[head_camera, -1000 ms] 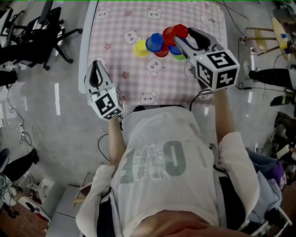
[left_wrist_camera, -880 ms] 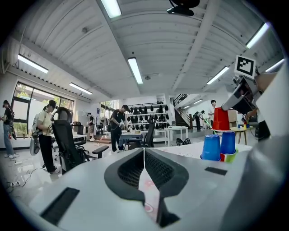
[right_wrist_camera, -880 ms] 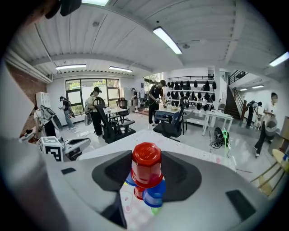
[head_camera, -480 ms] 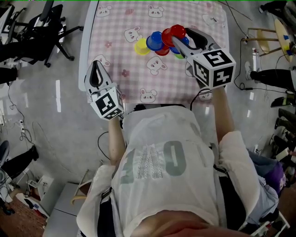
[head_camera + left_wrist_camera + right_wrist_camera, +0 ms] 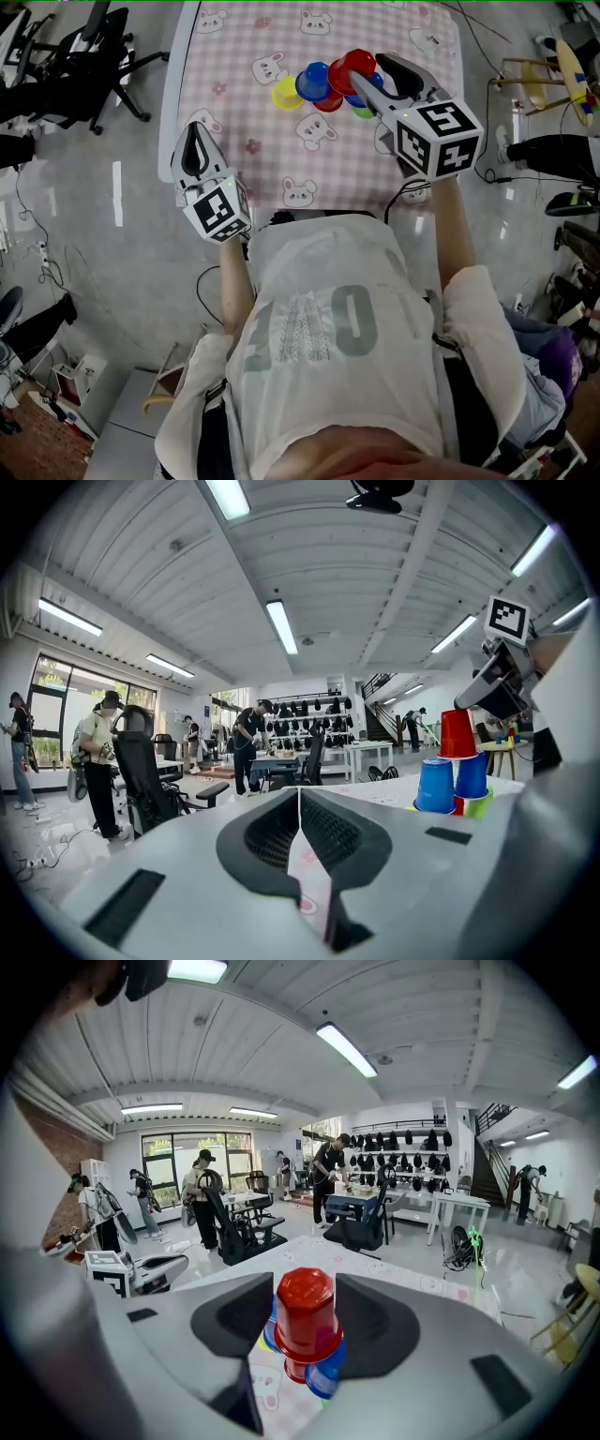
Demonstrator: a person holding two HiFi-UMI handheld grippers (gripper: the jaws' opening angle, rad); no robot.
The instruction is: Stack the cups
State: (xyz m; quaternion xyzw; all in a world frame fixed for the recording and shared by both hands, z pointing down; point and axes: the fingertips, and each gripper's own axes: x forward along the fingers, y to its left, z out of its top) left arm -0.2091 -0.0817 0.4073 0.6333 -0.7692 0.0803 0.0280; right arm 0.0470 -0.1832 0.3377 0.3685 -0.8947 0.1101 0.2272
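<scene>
1. Bench [image 5: 230, 103]: covered by a pink checked cloth printed with rabbits. The cups stand as one cluster at its far middle.
2. Right gripper [image 5: 368, 71]: reaches over the cluster from the near right. Its fingers are closed on the sides of the top red cup [image 5: 356, 64], which sits between them mouth down. In the right gripper view the same cup [image 5: 306, 1312] fills the gap and meets both fingers.
3. Top red cup, as seen in the left gripper view [image 5: 457, 733]: the highest cup of the cluster. Its rim is level with the tops of two blue cups. Whether it rests on them or hangs just above them cannot be told.
4. Left blue cup [image 5: 314, 82] and right blue cup [image 5: 354, 97]: both mouth down and side by side, forming the layer under the top red cup.
5. Lower red cup [image 5: 328, 104] and green cup [image 5: 363, 114]: on the cloth beneath the blue cups. The yellow cup [image 5: 286, 94] stands at the cluster's left end, just beside the left blue cup.
6. Left gripper [image 5: 194, 155]: held over the near left edge of the bench, well apart from the cups. Its fingers are pressed together with nothing between them.
</scene>
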